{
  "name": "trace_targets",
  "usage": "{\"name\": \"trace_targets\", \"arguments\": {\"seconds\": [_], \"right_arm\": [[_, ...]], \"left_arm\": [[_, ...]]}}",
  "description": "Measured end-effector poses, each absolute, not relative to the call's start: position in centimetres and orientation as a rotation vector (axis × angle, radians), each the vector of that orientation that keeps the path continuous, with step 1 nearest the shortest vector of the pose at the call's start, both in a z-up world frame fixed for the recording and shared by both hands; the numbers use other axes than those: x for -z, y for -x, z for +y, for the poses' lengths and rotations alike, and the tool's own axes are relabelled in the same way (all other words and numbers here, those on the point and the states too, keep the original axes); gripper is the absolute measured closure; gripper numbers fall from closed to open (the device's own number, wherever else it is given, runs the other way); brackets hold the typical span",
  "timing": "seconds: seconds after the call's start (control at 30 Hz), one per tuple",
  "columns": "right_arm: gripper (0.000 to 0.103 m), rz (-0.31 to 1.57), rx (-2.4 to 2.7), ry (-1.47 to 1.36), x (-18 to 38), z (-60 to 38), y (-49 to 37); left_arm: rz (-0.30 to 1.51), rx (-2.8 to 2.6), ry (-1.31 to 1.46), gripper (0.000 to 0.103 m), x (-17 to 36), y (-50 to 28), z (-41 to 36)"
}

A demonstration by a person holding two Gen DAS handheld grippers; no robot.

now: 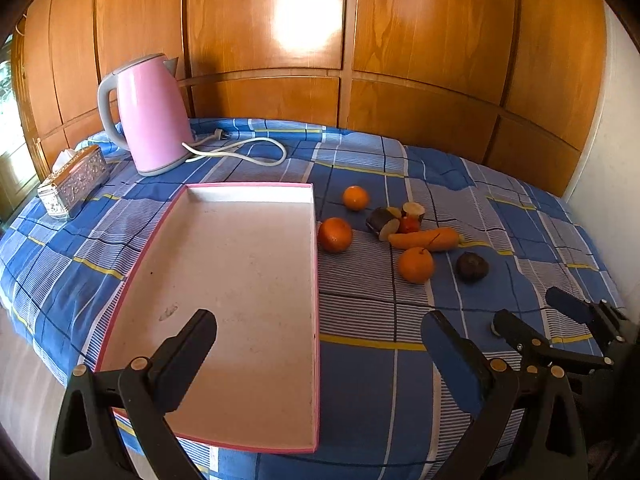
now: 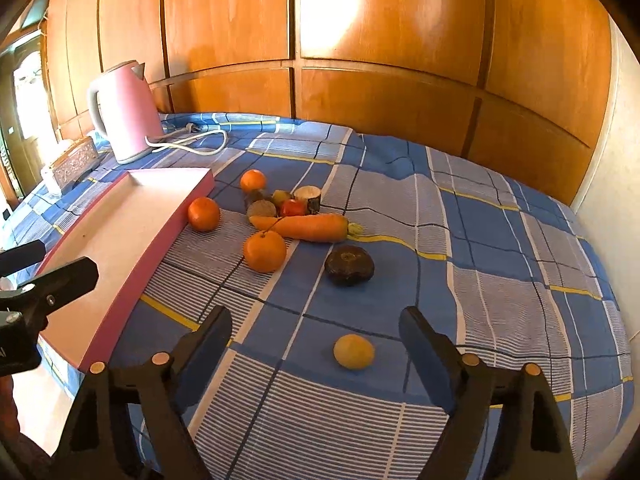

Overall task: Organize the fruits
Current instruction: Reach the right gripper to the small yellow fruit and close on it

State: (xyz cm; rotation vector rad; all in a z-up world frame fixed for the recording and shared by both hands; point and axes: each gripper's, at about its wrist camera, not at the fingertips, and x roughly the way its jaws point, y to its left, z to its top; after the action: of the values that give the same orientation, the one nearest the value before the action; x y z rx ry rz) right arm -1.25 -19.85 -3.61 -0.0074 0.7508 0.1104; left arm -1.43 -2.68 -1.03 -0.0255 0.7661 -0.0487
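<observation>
Yellow fruit (image 2: 354,351) on cloth between the right claw's (image 2: 316,334) spread jaws, untouched.

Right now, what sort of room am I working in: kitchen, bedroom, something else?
Probably a bedroom at home: the surface looks like a bed under a blue plaid sheet, backed by wooden wardrobe panels. A pink kettle and tissue box sit on it.

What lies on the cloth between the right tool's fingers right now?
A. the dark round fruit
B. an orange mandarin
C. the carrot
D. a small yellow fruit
D: in the right wrist view the small yellow fruit sits on the cloth between the right tool's open fingers, untouched, while the carrot and dark fruit lie farther off.
</observation>
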Motion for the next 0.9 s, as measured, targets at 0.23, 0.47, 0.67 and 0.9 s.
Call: {"name": "trace_targets", "arguments": {"seconds": [0.23,0.47,0.67,0.9], "right_arm": [[0.044,0.812,-0.143,-0.036,4.6,-21.3,1.3],[0.048,0.833,-0.182,-0.069,5.2,-22.0,1.1],[0.048,0.858,-0.198,-0.087,5.9,-22.3,0.8],[0.048,0.887,-0.201,-0.111,6.9,-23.5,-0.7]], "left_arm": [[0.769,0.063,0.020,0.000,1.0,1.3,-3.0],[0.778,0.081,0.014,0.000,1.1,1.2,-3.2],[0.788,0.103,0.009,0.000,1.3,1.1,-3.7],[0.810,0.161,0.005,0.000,1.6,1.0,-4.5]]}}
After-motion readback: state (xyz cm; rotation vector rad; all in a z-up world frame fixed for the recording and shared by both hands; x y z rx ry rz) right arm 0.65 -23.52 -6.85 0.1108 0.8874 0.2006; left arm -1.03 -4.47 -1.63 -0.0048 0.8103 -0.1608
